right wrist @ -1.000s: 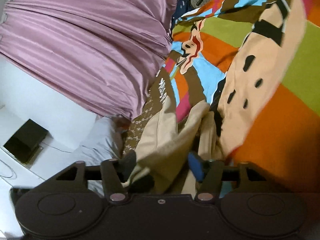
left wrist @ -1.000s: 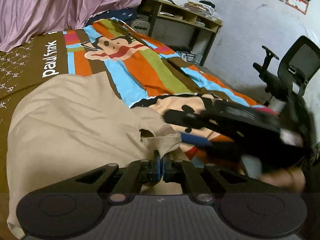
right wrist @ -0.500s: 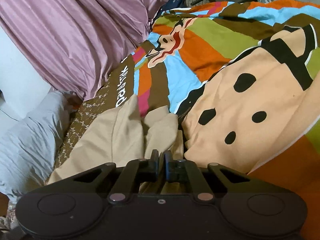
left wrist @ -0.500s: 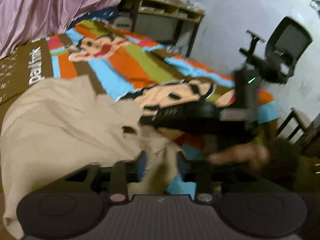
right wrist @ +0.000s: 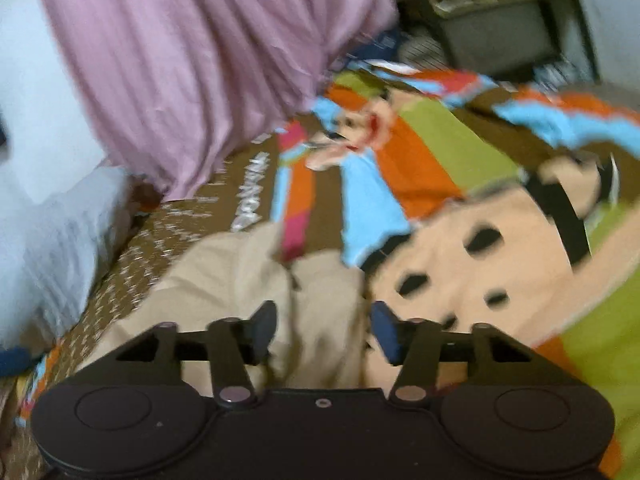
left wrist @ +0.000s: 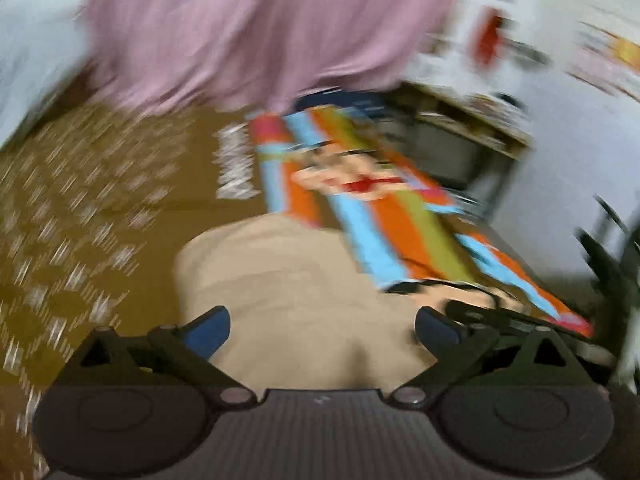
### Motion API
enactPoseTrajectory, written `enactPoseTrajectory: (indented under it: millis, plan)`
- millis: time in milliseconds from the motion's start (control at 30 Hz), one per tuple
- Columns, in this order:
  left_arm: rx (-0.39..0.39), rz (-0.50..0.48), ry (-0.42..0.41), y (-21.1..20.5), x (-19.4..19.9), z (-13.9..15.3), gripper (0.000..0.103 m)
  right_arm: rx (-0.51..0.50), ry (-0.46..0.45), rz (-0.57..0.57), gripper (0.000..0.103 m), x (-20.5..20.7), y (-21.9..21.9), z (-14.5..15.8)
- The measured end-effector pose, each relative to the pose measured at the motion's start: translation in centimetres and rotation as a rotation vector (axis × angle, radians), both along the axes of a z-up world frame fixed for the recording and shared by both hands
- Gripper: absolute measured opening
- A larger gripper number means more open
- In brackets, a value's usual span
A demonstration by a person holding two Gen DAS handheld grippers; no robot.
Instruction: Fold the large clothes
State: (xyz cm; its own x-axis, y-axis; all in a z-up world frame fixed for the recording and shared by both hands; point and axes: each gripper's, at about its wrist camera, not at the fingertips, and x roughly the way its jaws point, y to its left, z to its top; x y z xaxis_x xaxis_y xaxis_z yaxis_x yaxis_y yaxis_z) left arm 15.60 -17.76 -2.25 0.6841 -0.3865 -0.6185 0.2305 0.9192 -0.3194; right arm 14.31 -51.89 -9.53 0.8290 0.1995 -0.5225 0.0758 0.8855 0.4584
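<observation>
Bedspread [left wrist: 100, 208] fills the left of both views: brown with small white marks at the left, then white lettering, then bright stripes of blue, orange and green [right wrist: 436, 148] with a cartoon face running off to the right. A pale grey pillow [right wrist: 48, 240] lies at the far left edge in the right wrist view, and a pink curtain [left wrist: 260, 28] hangs behind the bed at the far side. The beige garment [left wrist: 288, 292] lies on the bedspread near the cameras, over the seam between the brown part and the stripes; both views are blurred, so its folds are hard to read.

The left gripper [left wrist: 322, 330] has just been opening, and its jaws stand very wide above the garment, the blue pads clear of the cloth and holding nothing. The right gripper [right wrist: 322, 330] has also just been opening; its jaws stand partly apart with beige cloth showing between them, and the pads do not press on it.

At the far right a dark shelf unit [right wrist: 500, 28] stands against a pale wall, past the end of the bed.
</observation>
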Motion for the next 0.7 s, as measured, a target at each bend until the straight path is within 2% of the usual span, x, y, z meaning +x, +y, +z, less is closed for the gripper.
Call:
enactPoseTrajectory:
  millis: [100,200,233,267,300,333,400,467,600,667,700]
  plan:
    - [-0.101,0.078,0.108,2.3,2.5,-2.2,0.098,0.045,0.02,0.111,0.074,1.8,1.0,0.5]
    - [-0.124,0.081,0.218,3.2,4.4,-4.4,0.096,0.042,0.119,0.128,0.073,4.7,1.9,-0.7]
    - [-0.113,0.125,0.254,3.2,4.8,-5.0,0.096,0.069,0.174,0.135,0.067,5.7,2.0,-1.6]
    - [-0.124,0.11,0.27,3.2,5.1,-5.4,0.096,0.098,0.21,0.14,0.06,6.2,1.8,-2.3]
    - [-0.13,0.104,0.276,3.2,5.1,-5.7,0.096,0.135,0.24,0.15,0.036,6.6,1.9,-2.9]
    - [-0.128,0.094,0.28,3.1,5.2,-5.9,0.095,0.147,0.241,0.165,0.028,6.6,2.0,-3.2]
    - [-0.104,0.05,0.293,2.7,5.1,-6.2,0.092,0.088,0.19,0.18,0.018,5.5,2.5,-2.4]
    - [-0.079,0.008,0.316,2.0,5.0,-6.8,0.091,0.046,0.15,0.18,0.016,3.9,2.4,-1.4]
    - [0.031,-0.018,0.312,-0.2,3.9,-8.6,0.092,-0.007,0.158,0.133,0.015,1.4,1.2,-1.4]
    - [0.087,-0.02,0.297,-1.0,3.4,-8.9,0.093,-0.023,0.192,0.115,0.015,1.1,1.3,-2.8]
    - [0.088,-0.017,0.299,-0.9,3.4,-9.2,0.094,-0.033,0.2,0.113,0.016,1.1,1.4,-3.7]
